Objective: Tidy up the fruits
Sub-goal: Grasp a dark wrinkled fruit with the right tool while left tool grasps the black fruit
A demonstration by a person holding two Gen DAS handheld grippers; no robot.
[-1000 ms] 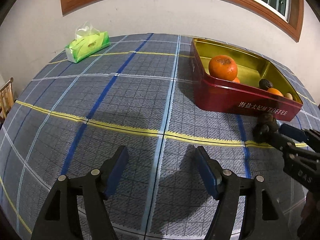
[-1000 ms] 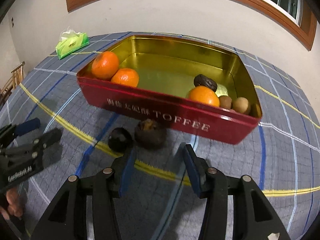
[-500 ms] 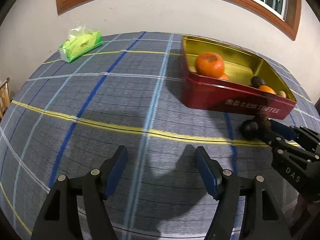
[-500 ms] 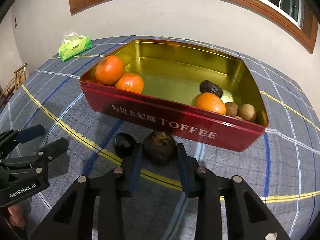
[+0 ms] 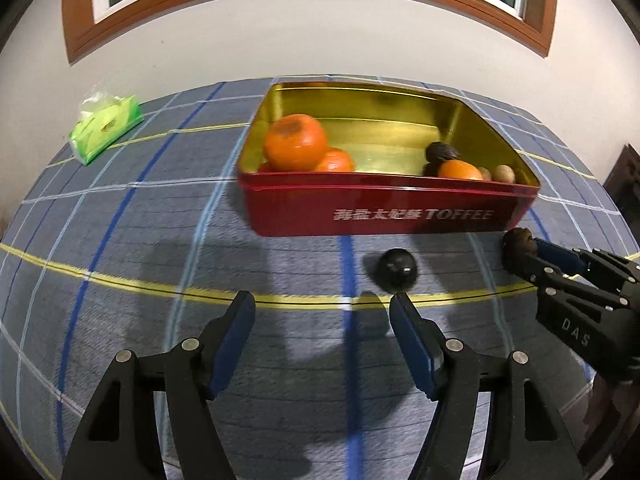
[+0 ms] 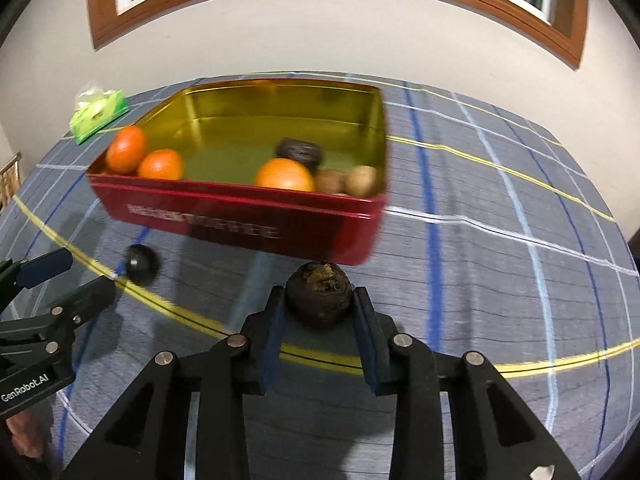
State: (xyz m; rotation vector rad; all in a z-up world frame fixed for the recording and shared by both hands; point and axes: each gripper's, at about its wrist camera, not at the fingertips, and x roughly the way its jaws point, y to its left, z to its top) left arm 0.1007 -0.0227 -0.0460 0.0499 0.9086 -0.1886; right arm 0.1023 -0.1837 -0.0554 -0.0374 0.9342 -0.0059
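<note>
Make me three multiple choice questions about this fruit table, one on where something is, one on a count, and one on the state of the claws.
1. Where does the small black fruit lie?
A. inside the tin
B. on the tablecloth in front of the tin
C. on the tissue pack

2. How many orange fruits sit in the red tin?
A. one
B. three
C. five

3. What is the right claw doing?
A. gripping a dark brown fruit
B. hanging empty
C. holding an orange

Answers: 1 B, it rests on the cloth ahead of the open left claw. 2 B, two at the tin's left end, one towards its right. 3 A, the dark brown fruit sits between its pads.
</note>
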